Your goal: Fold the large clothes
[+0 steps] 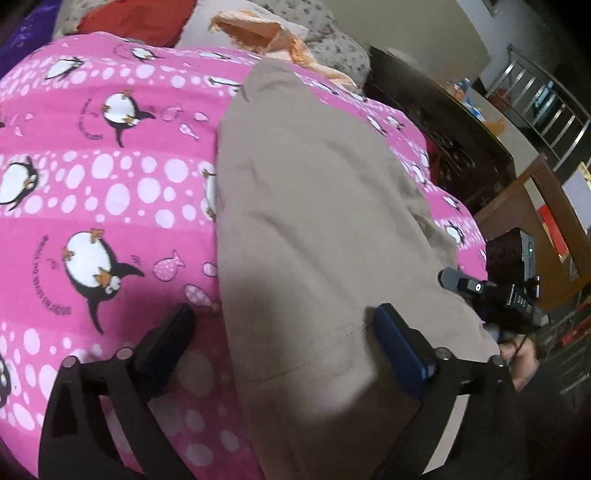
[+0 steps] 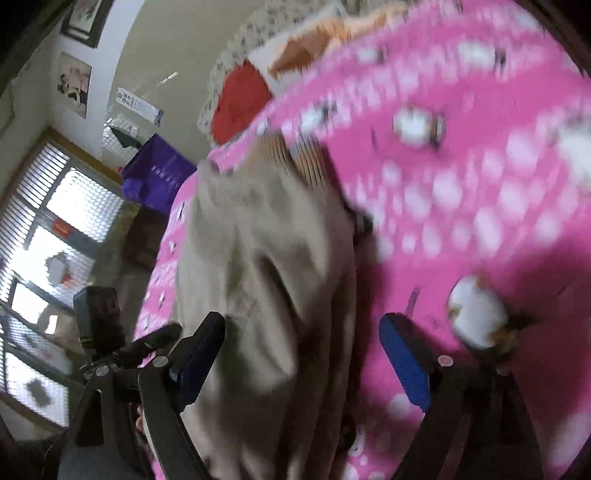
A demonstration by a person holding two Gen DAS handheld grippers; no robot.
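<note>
We are holding the left gripper [image 1: 284,328] spread wide above the beige garment [image 1: 325,206], which is lying in a long band on the pink penguin bedspread [image 1: 96,177], nothing pinched. Our right gripper [image 2: 303,347] is gaping too, straddling the garment's edge without pressing it.

One beige garment [image 1: 317,206], one pink penguin-print bedsheet [image 1: 110,177], two grippers, one red cloth [image 1: 136,18], one purple bag [image 2: 159,173]

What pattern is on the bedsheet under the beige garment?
Pink bedsheet with white dots, penguins and small fish, under the beige garment; clearest in the left wrist view.
</note>
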